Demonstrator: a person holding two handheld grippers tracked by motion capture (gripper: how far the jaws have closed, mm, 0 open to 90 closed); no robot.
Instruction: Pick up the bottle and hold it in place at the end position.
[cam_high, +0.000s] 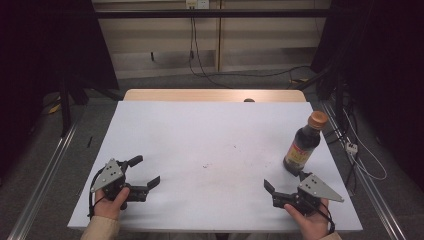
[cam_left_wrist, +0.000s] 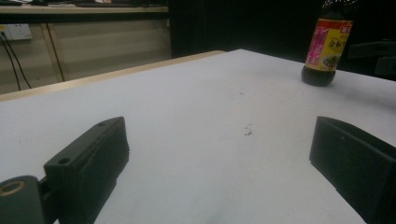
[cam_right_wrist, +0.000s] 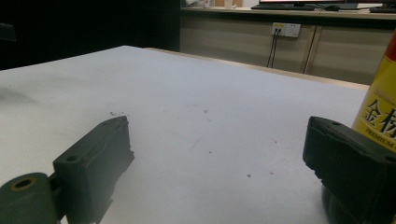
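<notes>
A dark soy sauce bottle (cam_high: 303, 145) with an orange-brown cap and a yellow and pink label stands upright at the right side of the white table (cam_high: 210, 145). My left gripper (cam_high: 145, 171) rests near the front left edge, held in a hand, jaws wide open and nothing between them. In the left gripper view the bottle (cam_left_wrist: 327, 46) stands far off at the upper right. My right gripper (cam_high: 286, 181) sits at the front right, open and holding nothing, just in front of the bottle. In the right gripper view the bottle (cam_right_wrist: 380, 116) stands right behind the right jaw.
A wooden strip (cam_high: 215, 95) runs along the table's far edge, with a small dark object (cam_high: 248, 100) on it. Cables (cam_high: 200, 55) hang by the cabinets behind. Metal rails (cam_high: 45, 170) flank the table on the floor. Small dark specks (cam_high: 206, 165) mark the tabletop.
</notes>
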